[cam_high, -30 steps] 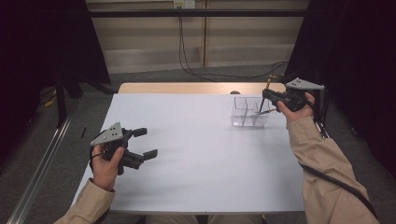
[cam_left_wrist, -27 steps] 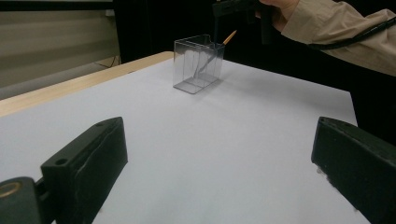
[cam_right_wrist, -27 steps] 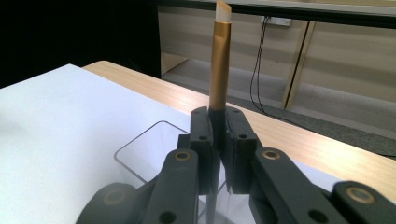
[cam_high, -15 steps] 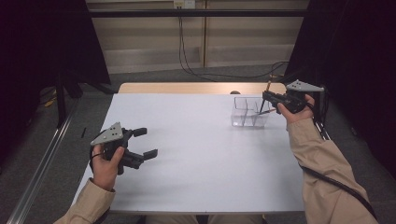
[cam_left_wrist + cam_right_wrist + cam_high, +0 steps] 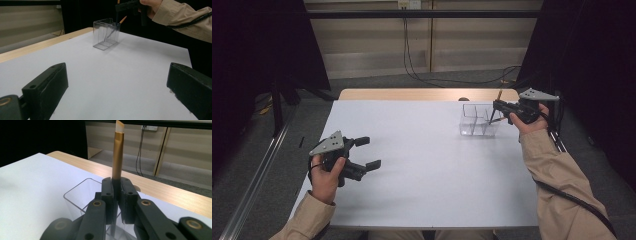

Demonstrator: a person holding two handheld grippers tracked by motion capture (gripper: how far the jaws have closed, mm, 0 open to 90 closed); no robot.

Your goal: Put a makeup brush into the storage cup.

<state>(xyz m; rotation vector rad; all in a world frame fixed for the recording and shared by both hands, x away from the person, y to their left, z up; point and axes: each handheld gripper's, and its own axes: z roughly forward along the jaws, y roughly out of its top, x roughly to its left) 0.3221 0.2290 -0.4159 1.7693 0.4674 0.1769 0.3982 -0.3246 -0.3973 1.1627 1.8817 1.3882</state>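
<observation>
Gripping unlabelled pencil (image 5: 117,155) over organizer (image 5: 478,120)

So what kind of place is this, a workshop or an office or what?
Probably a lab or recording bay rather than an office: dark curtains flank a bare white table, cables hang from a wall socket, and the work is staged, the right gripper holding a pen at a clear plastic organiser.

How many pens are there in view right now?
1. The pen is clamped in the right gripper, its lower end inside the clear organizer. Others could hide behind the dividers.
</observation>
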